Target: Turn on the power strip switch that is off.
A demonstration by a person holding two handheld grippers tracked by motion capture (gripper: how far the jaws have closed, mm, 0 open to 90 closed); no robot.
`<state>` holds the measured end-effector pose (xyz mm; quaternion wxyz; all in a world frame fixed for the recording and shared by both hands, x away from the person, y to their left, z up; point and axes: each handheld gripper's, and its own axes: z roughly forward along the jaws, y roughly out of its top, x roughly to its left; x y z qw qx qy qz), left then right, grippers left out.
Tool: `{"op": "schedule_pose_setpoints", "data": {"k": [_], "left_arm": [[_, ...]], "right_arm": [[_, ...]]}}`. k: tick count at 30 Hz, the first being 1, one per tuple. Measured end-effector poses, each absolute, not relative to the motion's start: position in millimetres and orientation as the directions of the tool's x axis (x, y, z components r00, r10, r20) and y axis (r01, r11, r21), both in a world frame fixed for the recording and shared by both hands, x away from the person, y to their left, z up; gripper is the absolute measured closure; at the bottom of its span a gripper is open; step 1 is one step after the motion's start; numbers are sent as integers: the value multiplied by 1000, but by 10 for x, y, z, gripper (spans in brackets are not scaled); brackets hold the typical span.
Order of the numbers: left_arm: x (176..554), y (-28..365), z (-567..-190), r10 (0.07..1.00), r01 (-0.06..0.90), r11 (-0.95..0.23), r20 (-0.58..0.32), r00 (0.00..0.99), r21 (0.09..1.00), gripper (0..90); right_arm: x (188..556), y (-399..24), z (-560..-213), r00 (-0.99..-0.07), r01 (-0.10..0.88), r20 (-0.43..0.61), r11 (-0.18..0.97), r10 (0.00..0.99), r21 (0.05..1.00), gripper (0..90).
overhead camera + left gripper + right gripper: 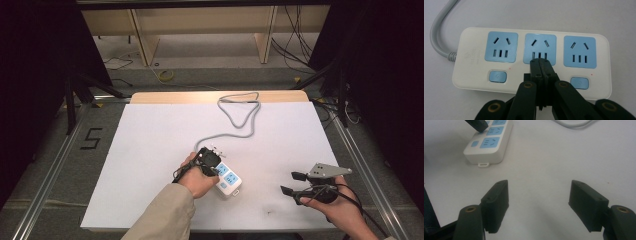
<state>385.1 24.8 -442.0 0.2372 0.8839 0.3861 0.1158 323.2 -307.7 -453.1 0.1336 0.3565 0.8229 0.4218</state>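
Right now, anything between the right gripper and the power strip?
Nothing: bare white table separates the open right gripper from the power strip, clearest in the right gripper view.

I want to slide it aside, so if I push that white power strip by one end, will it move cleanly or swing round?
The power strip lies flat and low on the white table, so it probably slides, not tips. Its grey cable loops loosely behind it, looks floppy, and may drag, likely swinging the strip. The smooth plastic shell could slip sideways off shut jaws like the left gripper over the middle socket.

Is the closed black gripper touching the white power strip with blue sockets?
Cannot tell. In the left gripper view the shut left gripper overlaps the white power strip's middle switch, but neither contact nor gap shows plainly.
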Motion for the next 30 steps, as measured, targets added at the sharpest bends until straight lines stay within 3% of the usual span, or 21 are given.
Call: {"op": "schedule_pose_setpoints", "data": {"k": [30], "left_arm": [[3862, 238, -4423, 735, 629, -597, 25, 678, 497, 899]], "right_arm": [[3230, -3075, -4533, -710, 475, 81, 391, 699, 788, 325]]}}
